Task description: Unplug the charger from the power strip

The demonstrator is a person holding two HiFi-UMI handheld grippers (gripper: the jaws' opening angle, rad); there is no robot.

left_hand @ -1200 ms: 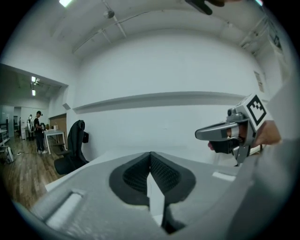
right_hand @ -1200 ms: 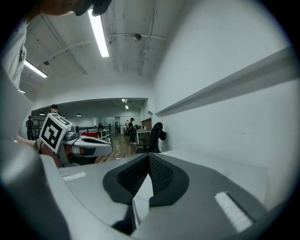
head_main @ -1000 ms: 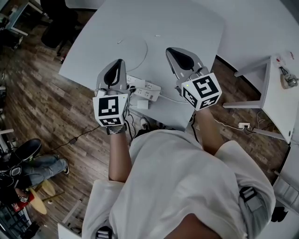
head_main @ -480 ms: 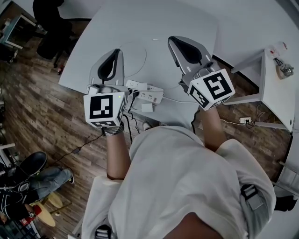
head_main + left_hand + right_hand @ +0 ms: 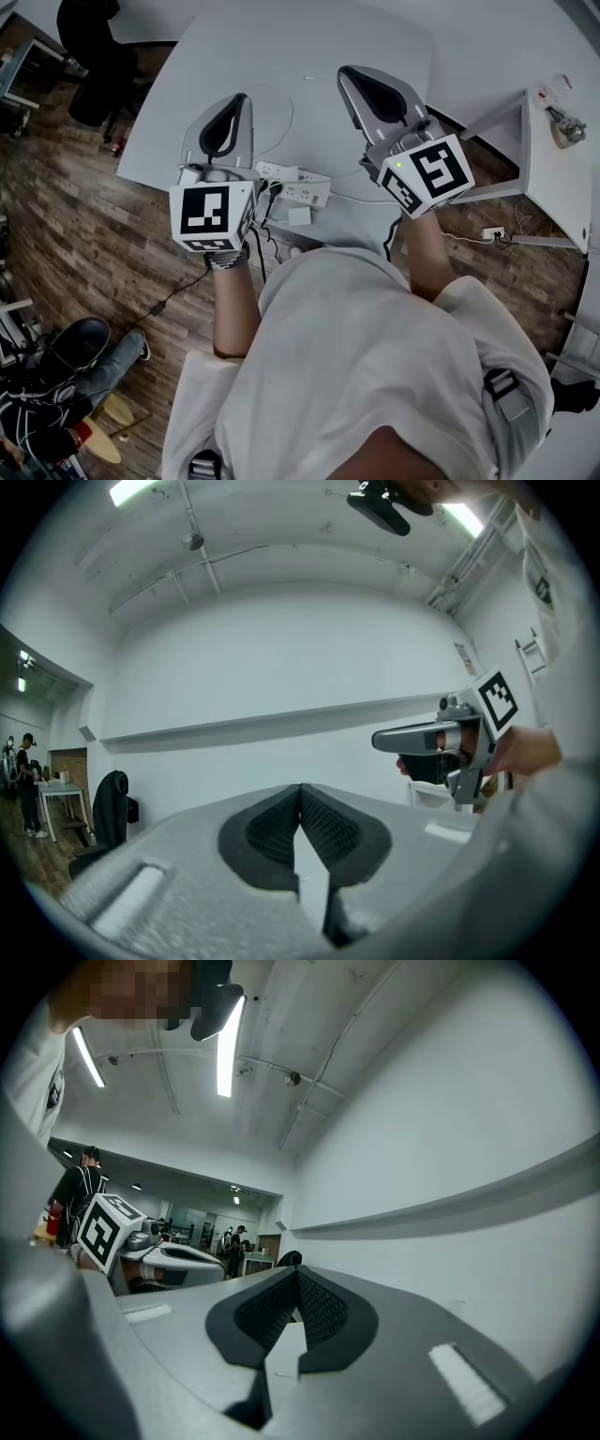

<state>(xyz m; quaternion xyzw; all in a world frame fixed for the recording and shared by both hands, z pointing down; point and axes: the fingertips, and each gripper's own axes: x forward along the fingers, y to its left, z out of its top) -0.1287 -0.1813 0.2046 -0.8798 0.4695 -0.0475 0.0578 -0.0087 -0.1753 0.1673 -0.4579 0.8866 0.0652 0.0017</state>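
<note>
Hovering level over the table (image 5: 375,37), the left gripper (image 5: 236,103) and right gripper (image 5: 352,75) both have jaws pressed together, empty. The strip (image 5: 298,186) lies between them by the near edge, with the white charger (image 5: 298,216) just beside it

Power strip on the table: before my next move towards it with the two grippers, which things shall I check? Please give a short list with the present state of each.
1. Power strip in sight: ok in the head view, near the table edge; neither gripper view shows it.
2. Left gripper empty: ok, jaws together, nothing between.
3. Right gripper empty: ok, same.
4. Jaws open for a grasp: not ok, both are shut.
5. Grippers aimed at the strip: not ok, both point level at the wall.
6. Charger plugged in: cannot tell; it is likely the small white block by the strip's near side.
</note>
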